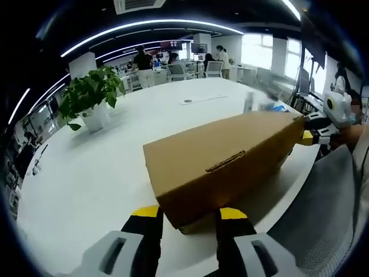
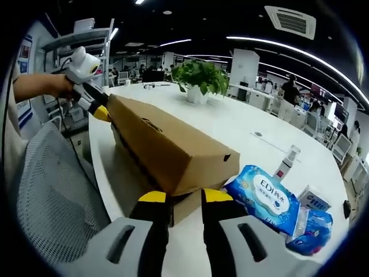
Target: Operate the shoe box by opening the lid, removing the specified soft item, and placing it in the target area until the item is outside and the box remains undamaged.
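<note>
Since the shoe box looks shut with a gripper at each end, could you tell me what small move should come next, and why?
Probably lift both ends of the lid together. The shoe box lies closed on the white table, with the left gripper at one short end and the right gripper at the other, jaws straddling the lid's edge, so an even lift seems gentlest on the cardboard.

The left gripper (image 1: 190,214) and the right gripper (image 2: 184,199) faced each other from opposite ends, yellow-tipped jaws set apart. A bare forearm (image 2: 36,86) extended behind the left gripper, level and outstretched.
</note>
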